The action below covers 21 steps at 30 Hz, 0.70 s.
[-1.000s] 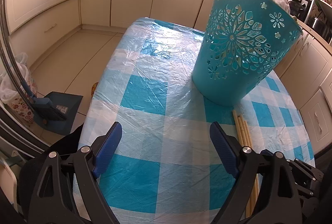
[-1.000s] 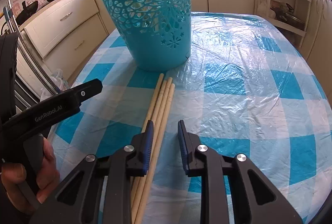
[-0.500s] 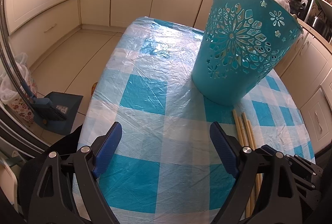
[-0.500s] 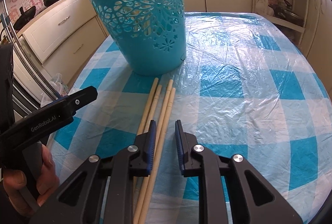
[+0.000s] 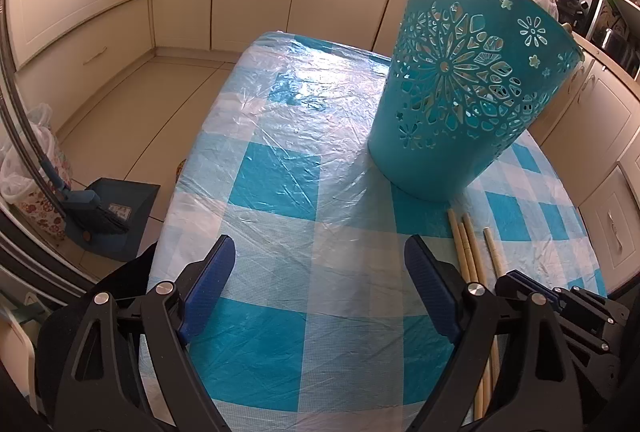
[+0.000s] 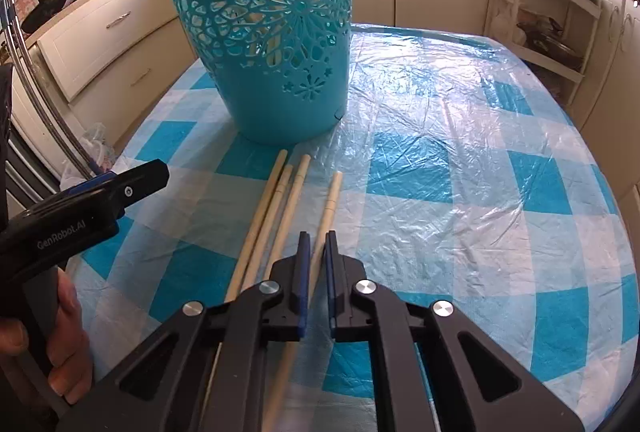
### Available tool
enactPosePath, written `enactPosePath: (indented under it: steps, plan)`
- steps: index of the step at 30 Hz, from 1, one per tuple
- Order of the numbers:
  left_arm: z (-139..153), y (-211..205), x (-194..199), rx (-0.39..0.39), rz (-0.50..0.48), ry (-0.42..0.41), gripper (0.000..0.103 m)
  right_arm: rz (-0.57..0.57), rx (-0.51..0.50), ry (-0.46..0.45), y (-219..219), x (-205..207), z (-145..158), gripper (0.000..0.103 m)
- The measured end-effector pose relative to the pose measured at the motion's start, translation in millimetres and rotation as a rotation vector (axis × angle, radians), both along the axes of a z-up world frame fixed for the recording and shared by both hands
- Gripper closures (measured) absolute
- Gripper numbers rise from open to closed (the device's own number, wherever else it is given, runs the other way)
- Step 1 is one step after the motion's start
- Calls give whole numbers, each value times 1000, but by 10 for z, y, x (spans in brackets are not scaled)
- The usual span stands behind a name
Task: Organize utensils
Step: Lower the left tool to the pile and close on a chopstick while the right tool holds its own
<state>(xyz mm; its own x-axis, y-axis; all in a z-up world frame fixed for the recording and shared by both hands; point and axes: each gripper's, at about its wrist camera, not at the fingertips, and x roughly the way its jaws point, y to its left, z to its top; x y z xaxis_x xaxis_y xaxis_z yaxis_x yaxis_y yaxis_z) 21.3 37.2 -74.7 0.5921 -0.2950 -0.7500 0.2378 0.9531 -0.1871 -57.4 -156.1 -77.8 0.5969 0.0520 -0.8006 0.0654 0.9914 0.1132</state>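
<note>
Our right gripper [image 6: 316, 252] has just clamped 1 chopstick [image 6: 330, 198], pulling it apart from the other 3 chopsticks [image 6: 276, 200] before the basket [image 6: 260, 32], while our left gripper [image 5: 320, 272] waits spread, so transfer seems next.

Basket [image 6: 268, 44] stands on table [image 6: 460, 200]. Four chopsticks [image 6: 280, 208] lie just before it. Dustpan [image 5: 112, 216] on floor, left of table.

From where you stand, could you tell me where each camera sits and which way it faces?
Left wrist: on the left gripper, low over the table, facing the teal basket; its wide-open fingers show.
Right wrist: on the right gripper, facing the basket along four chopsticks; its fingers are nearly shut around the rightmost chopstick, and the left hand shows.
Shared: basket, chopsticks, table.
</note>
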Motion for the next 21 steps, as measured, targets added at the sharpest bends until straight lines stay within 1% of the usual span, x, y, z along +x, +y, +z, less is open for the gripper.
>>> enactPosePath:
  steps: [2,4,7,9,11,16,21]
  plan:
    - [9,-30,-16,8,-19,-7,20,23,-14,2,-22,-14,2,97]
    - [29,-126,-55,42,-69,-16,20,36,-2,-4,-79,-53,-7,97]
    - [38,-362,-157,98,-164,-21,20,31,60,-28,-188,-114,-31,97]
    - [28,-489,-200,124,-201,-18,20,23,91,-31,-235,-124,-38,97]
    - [5,-593,-207,156,-213,-10,20,21,115,-33,-254,-128,-42,97]
    - [-68,-728,-148,187,-203,40,20,13,184,-34,-308,-130,-57,97]
    - [-72,-800,-158,226,-199,43,20,13,203,-33,-310,-111,-60,97]
